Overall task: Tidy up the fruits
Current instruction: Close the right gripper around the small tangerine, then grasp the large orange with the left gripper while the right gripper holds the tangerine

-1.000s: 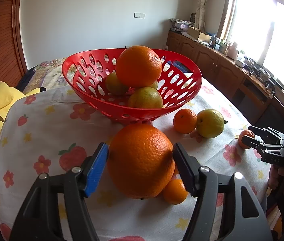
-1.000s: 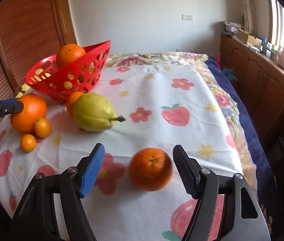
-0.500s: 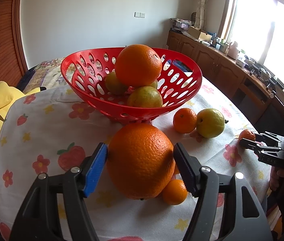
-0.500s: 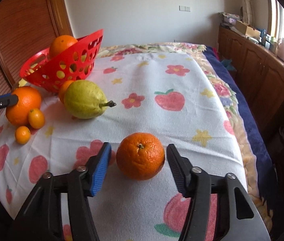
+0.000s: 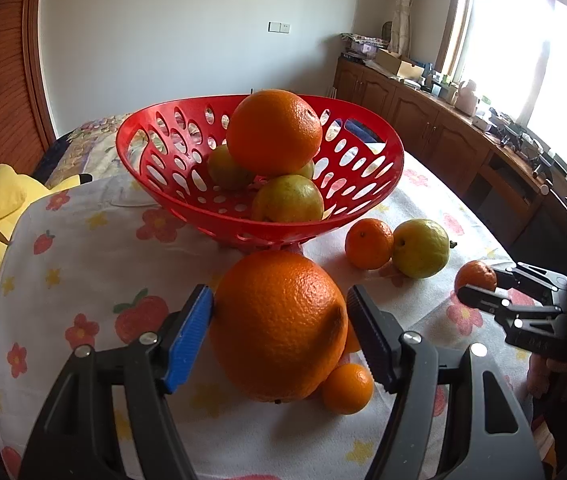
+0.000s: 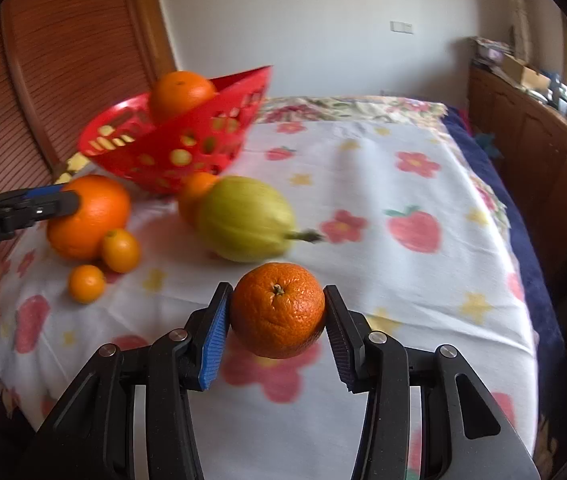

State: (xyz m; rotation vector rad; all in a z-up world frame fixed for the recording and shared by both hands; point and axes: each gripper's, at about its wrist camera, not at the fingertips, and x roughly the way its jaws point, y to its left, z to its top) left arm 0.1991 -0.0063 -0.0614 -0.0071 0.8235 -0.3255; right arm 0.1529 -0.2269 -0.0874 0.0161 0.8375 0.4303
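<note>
I count one red basket [image 5: 259, 224] holding one big orange and at least three greenish fruits. Beside it on the cloth I see a large orange [image 5: 277, 326], two kumquats, a tangerine and a yellow-green fruit [image 6: 245, 224]. My right gripper [image 6: 277, 318] has just clamped onto the mandarin [image 6: 278, 310], well in front of the basket. My left gripper [image 5: 279, 322] straddles the large orange, unclenched.

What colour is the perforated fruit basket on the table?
Red; the fruit basket shows best in the left wrist view.
</note>
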